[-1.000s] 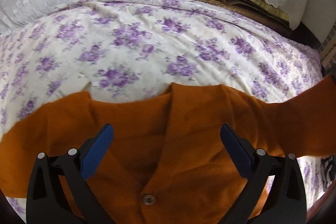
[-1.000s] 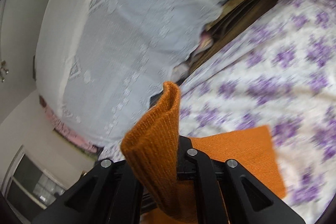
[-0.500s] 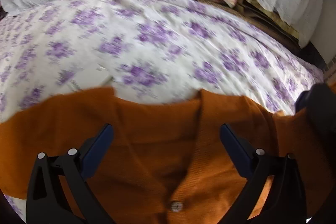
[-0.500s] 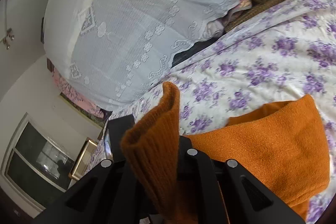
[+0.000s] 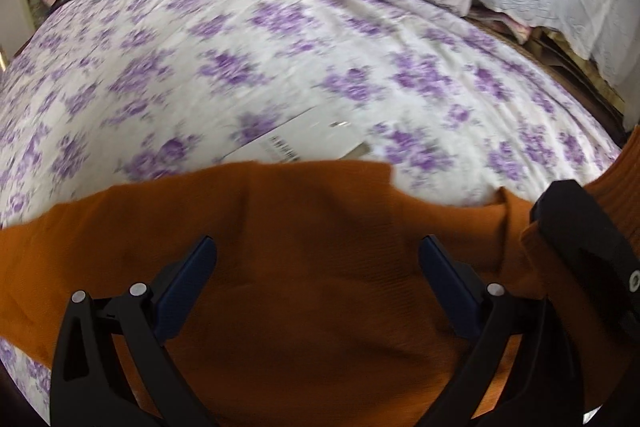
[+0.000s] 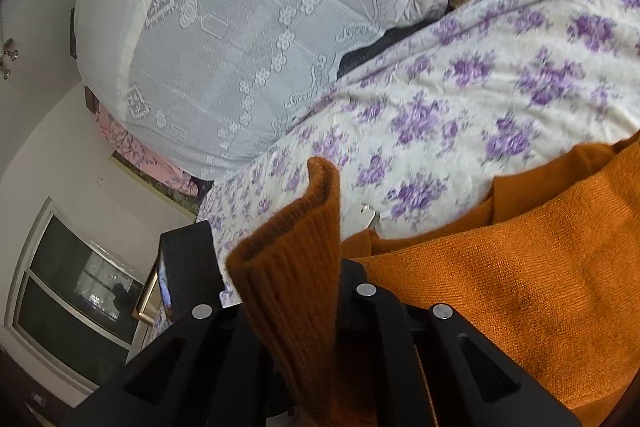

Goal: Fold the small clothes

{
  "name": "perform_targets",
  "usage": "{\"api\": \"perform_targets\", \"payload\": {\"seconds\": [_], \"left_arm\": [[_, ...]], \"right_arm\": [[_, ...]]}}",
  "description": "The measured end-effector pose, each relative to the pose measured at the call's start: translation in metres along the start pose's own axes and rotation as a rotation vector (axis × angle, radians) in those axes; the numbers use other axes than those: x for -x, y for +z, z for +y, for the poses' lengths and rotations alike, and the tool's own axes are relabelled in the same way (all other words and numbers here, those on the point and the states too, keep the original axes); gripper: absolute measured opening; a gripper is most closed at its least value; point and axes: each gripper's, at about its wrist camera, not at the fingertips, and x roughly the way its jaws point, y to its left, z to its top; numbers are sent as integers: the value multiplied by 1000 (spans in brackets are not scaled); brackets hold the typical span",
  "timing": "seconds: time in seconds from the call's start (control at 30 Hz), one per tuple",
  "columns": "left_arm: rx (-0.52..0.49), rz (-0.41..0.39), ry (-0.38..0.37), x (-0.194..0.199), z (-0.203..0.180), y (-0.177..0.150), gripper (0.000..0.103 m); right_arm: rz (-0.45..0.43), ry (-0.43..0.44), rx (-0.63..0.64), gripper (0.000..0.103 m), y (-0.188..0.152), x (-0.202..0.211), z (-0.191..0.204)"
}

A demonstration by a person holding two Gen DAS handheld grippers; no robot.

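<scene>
The left gripper [image 5: 316, 267] hangs with its blue-padded jaws spread wide over the orange knit cardigan [image 5: 312, 307], which lies spread on the floral bedsheet [image 5: 280, 75], nothing between the pads. Off to the right, the right gripper [image 6: 288, 307] is clamped tight on the cardigan's ribbed sleeve cuff [image 6: 292, 243], which stands up above the jaws.

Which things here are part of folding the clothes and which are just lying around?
In use: orange cardigan; its ribbed cuff clamped in the right gripper; left gripper open above it.
Lying about: paper tag, lace cover, floral bedsheet.
</scene>
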Motion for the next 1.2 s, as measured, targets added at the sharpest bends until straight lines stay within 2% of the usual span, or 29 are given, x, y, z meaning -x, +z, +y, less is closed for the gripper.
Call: {"api": "perform_targets", "payload": {"seconds": [0.1,0.13,0.17,0.2,0.27,0.33,0.43,0.5,0.63,0.73,0.83,0.87,0.93,0.97,1.03,1.07,1.1,1.13,1.2], "left_arm": [[28,20,31,-5,13,-1,99],[35,24,49,-6,16,-1,99],[46,22,69,-6,21,-2,99],[59,19,71,-4,25,-2,98],[95,11,60,0,37,-2,98],[127,-6,67,7,48,-2,98],[156,-37,92,20,62,-3,98],[164,-62,119,29,68,-3,98],[173,-117,116,53,69,-4,98],[109,-130,-11,66,47,-7,98],[-19,-77,-129,55,10,-15,98],[-65,-60,-145,49,-2,-19,98],[-134,-36,-122,33,-19,-28,98],[-162,-2,-77,17,-25,-31,98],[-157,64,-40,-3,-22,-34,99],[-142,58,-61,-4,-18,-32,99],[-138,50,-62,-1,-17,-31,99],[-134,44,-55,1,-16,-30,99],[-123,43,-55,4,-15,-30,99]], "right_arm": [[32,-24,31,10,-5,-11,0],[33,-52,48,18,-6,-13,0],[32,-73,61,43,-7,-13,-1],[30,-97,72,50,-8,-13,-1],[34,-93,83,51,-9,-8,-2],[46,-32,96,53,-8,2,4],[38,29,131,61,-8,18,14],[16,31,162,61,-7,31,18],[-44,-63,192,61,-1,62,4],[-67,-78,105,61,11,81,-27],[-67,-13,-40,61,25,92,-64],[-57,6,-73,61,29,91,-75],[-32,20,-146,61,34,87,-102],[-25,9,-175,61,35,84,-115],[-42,-64,-222,60,38,81,-143],[-67,-87,-240,47,40,83,-158],[-83,-82,-280,42,41,86,-170],[-96,-68,-325,41,42,90,-177],[-144,-61,-370,52,42,106,-177]]}}
